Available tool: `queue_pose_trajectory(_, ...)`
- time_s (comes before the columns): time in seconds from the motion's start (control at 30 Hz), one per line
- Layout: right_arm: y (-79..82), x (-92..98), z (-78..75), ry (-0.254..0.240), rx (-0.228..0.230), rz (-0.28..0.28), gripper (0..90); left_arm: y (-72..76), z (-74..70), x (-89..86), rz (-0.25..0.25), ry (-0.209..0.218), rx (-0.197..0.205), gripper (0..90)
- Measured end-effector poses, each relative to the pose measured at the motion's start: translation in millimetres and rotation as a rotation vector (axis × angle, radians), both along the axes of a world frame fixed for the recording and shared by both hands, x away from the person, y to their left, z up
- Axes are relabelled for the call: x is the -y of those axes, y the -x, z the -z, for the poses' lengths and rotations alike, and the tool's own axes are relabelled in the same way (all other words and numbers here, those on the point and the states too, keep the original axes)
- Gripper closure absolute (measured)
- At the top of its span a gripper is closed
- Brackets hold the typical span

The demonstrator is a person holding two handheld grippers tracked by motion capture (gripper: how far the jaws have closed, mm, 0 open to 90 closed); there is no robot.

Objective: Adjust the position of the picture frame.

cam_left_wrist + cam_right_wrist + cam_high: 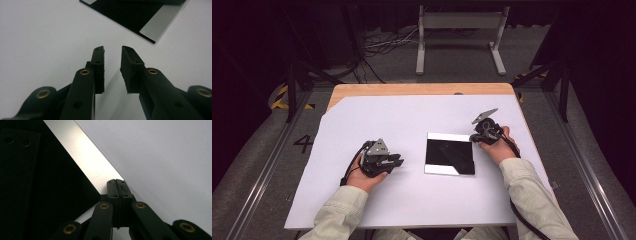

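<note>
A square, mirror-like plate [450, 154] lies flat in the middle of the white sheet, reflecting dark with bright strips along its edges. My left gripper [400, 161] rests on the sheet to the plate's left, pointing toward it. In the left gripper view its jaws [112, 50] stand apart with bare sheet between them, and the plate [135, 12] lies a short way ahead. My right gripper [478, 136] is at the plate's upper right corner. In the right gripper view its jaws [117, 183] are pressed together, tips right at the bright edge of the plate [82, 157].
The white sheet [377, 120] covers most of a wooden table [412, 89]. Beyond the table's far edge stand a white metal frame [459, 30] and loose cables [382, 45] on the floor. Dark rails run along both sides.
</note>
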State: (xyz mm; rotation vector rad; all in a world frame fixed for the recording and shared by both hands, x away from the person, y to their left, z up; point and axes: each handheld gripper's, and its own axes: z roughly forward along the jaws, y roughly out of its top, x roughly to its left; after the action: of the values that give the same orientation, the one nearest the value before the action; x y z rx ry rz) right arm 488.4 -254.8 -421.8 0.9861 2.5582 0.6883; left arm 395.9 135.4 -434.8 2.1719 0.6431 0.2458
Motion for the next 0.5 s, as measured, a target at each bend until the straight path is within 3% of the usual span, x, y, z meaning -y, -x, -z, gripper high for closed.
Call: queue_pose_trajectory(0.5,-1.0,-2.4,-0.7,0.012,-0.001,0.000,90.0,0.9,-0.8,-2.8,0.000,0.003,0.001,73.4)
